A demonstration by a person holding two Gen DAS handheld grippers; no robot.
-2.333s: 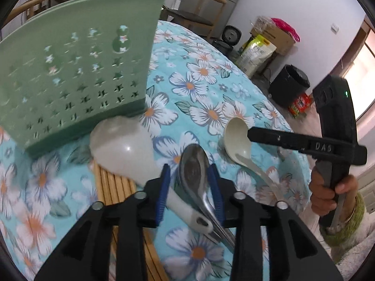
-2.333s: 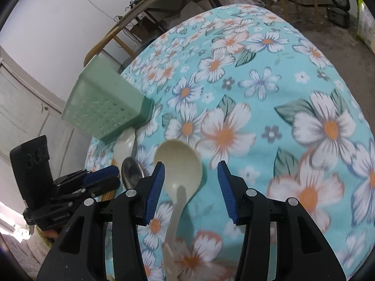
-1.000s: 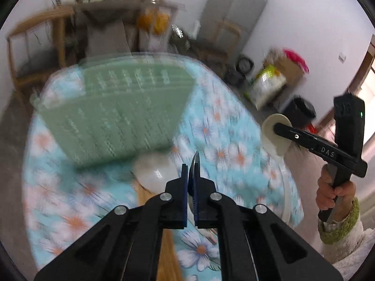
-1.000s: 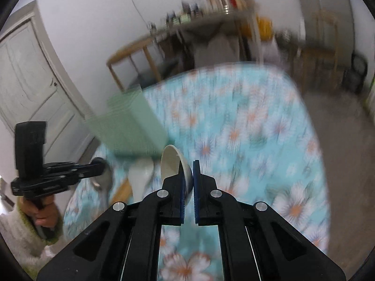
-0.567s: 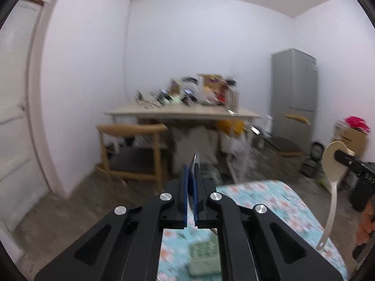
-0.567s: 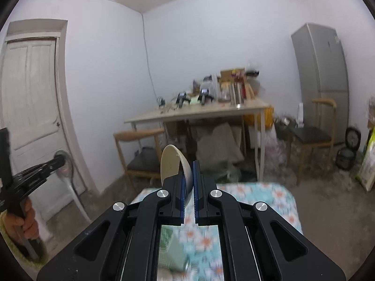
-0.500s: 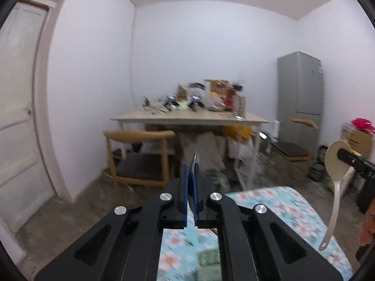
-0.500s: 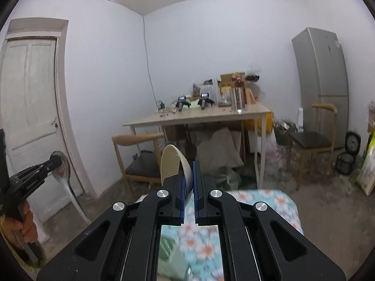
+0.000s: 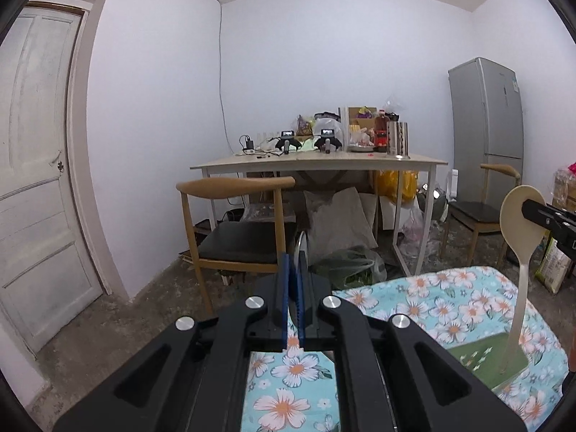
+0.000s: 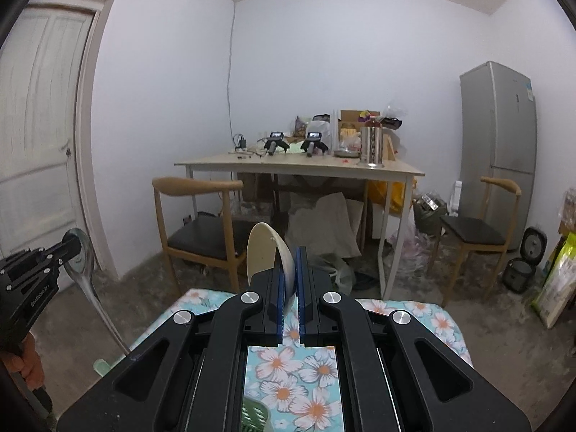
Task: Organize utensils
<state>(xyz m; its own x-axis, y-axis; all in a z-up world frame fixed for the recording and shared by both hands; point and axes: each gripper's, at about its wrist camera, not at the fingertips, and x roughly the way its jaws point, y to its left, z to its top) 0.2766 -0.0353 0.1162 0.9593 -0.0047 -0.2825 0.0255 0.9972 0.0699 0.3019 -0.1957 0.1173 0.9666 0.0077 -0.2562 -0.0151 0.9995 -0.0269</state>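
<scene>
Right, nearest to me the left gripper point(image 9: 294, 280) has its blue pads pinched tight on the bowl of the metal spoon point(image 10: 80, 268); from its own camera I see only a thin silver edge poking above the pads, while the right camera shows the handle hanging down and away. My right gripper point(image 10: 289, 275) is likewise clamped, on the bowl of the cream spoon point(image 9: 518, 223), whose long handle dangles straight down with its tip over the green utensil holder point(image 9: 493, 360). That holder lies on the floral tablecloth point(image 9: 432, 309) just below both grippers; I think the spoon tip is above it rather than touching, but the fisheye makes that hard to judge. A hand point(image 10: 25, 367) grips the left tool's handle at the frame edge. Further off stand a wooden chair point(image 9: 234, 223) and a cluttered table point(image 9: 324, 162), then the white door point(image 9: 36, 180) to the left and the grey fridge point(image 9: 486, 115) against the far wall.
</scene>
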